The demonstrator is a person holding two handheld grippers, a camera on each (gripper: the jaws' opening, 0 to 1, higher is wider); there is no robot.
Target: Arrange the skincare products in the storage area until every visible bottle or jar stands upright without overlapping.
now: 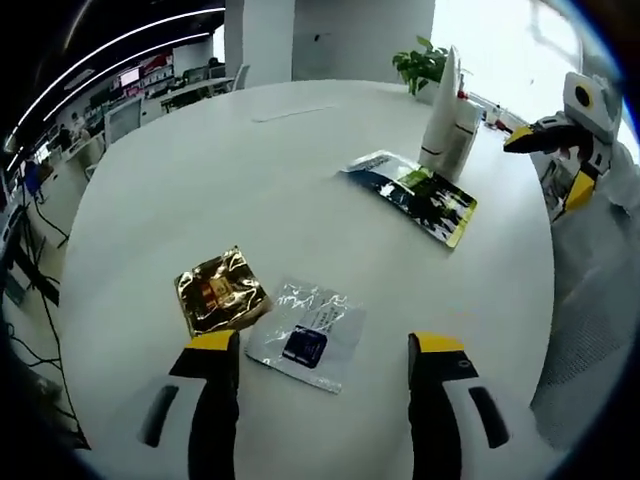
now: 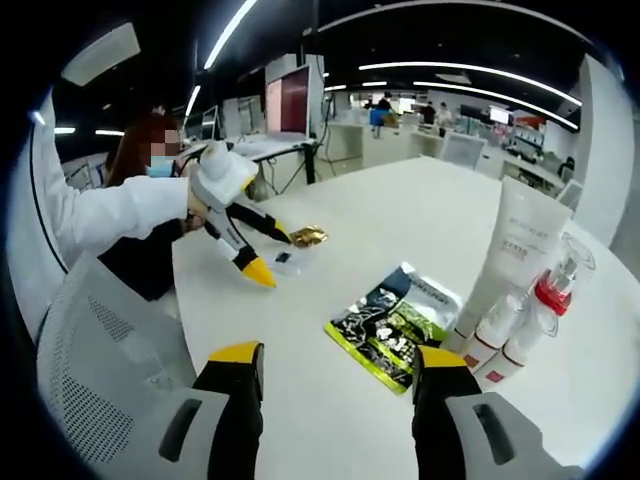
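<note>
Left hand-held gripper (image 1: 325, 350): held wide, empty, over flat sachets (image 1: 305, 333).
Right hand-held gripper (image 2: 340, 360): held wide, empty.
Bottles (image 2: 520, 262): ahead-right, seen upright.
Remaining: sachets judged unsorted.

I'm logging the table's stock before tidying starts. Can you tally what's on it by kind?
Flat sachets: 3 (crinkled gold foil sachet, clear plastic sachet with dark label, large dark green-and-yellow printed pouch)
Upright containers: 4 (tall white tube, two small white bottles, clear red-collared pump bottle)
Total: 7
</note>
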